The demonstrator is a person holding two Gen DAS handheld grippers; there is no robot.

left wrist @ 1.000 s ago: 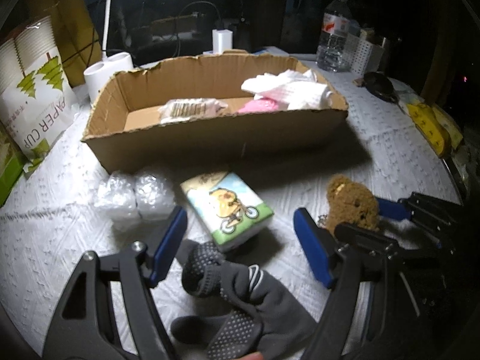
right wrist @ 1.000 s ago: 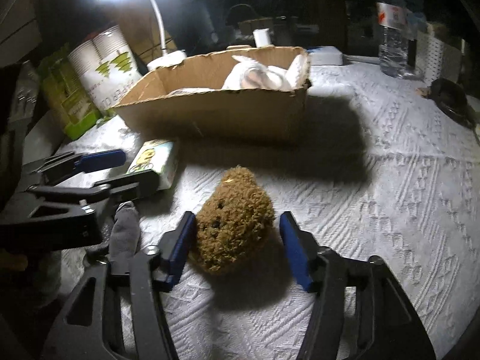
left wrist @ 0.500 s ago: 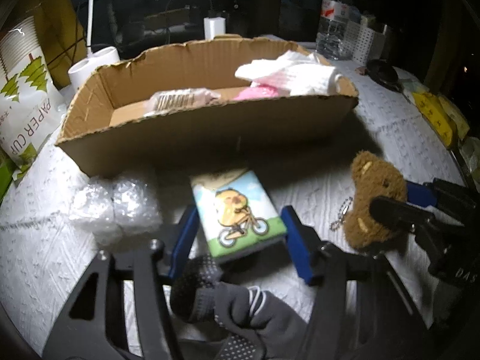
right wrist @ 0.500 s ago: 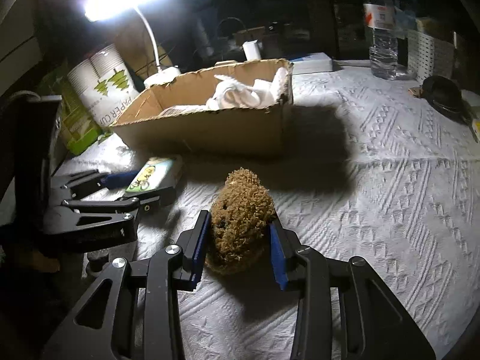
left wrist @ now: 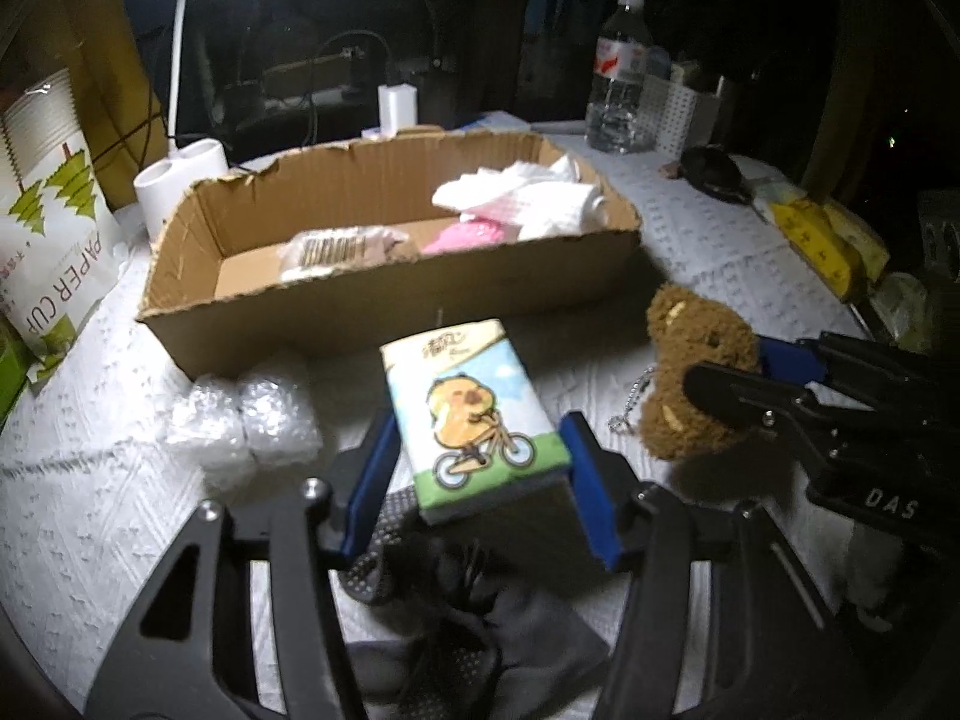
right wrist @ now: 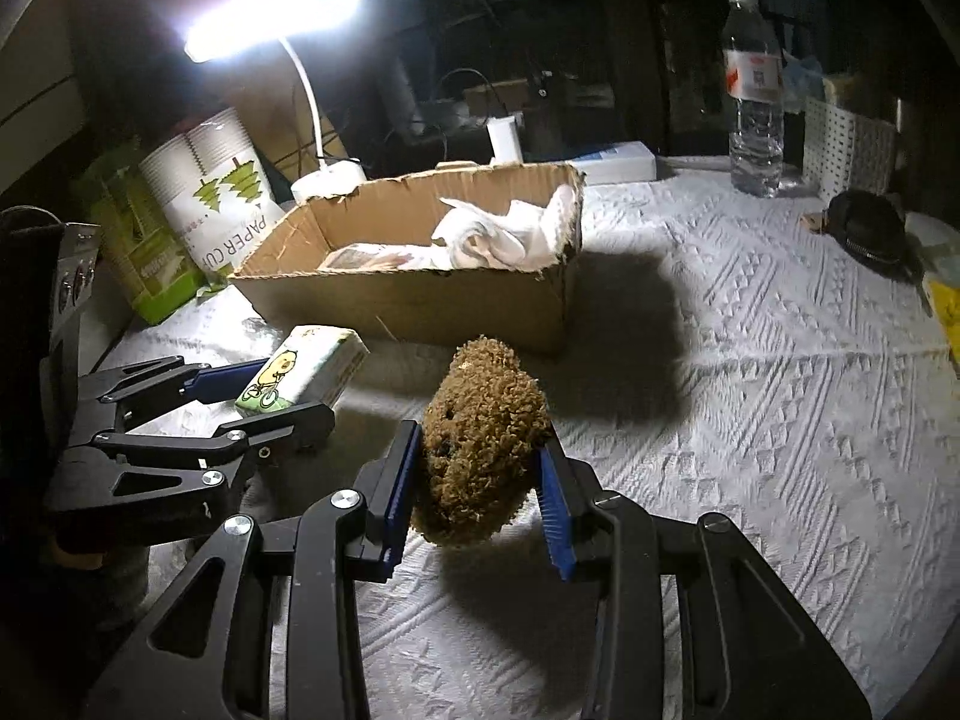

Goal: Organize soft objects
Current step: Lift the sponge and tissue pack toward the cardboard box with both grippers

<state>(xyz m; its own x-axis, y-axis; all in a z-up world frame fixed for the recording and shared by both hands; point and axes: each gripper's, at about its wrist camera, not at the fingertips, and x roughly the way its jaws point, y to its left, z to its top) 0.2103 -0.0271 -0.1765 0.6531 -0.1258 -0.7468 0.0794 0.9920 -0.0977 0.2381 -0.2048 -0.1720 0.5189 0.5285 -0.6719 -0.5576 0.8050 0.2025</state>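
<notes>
My left gripper (left wrist: 480,480) is shut on a tissue pack (left wrist: 474,408) printed with a cartoon on a bicycle and holds it off the cloth; it also shows in the right wrist view (right wrist: 300,375). My right gripper (right wrist: 480,480) is shut on a brown plush bear (right wrist: 480,444) and holds it lifted, to the right of the pack (left wrist: 690,372). The open cardboard box (left wrist: 390,300) stands just beyond both, holding white and pink cloths (left wrist: 528,204) and a wrapped packet (left wrist: 336,249). A grey grip sock (left wrist: 480,630) lies under my left gripper.
Two clear bubble-wrap bundles (left wrist: 240,426) lie left of the pack. A paper cup sleeve (left wrist: 48,240) and lamp base (left wrist: 180,180) stand at far left. A water bottle (right wrist: 753,102), white basket (right wrist: 846,144), a black pouch (right wrist: 870,228) and yellow packets (left wrist: 822,240) sit at right.
My left gripper moved forward off the sock, closed on the tissue pack and lifted it. My right gripper closed on the plush bear and raised it off the cloth.
</notes>
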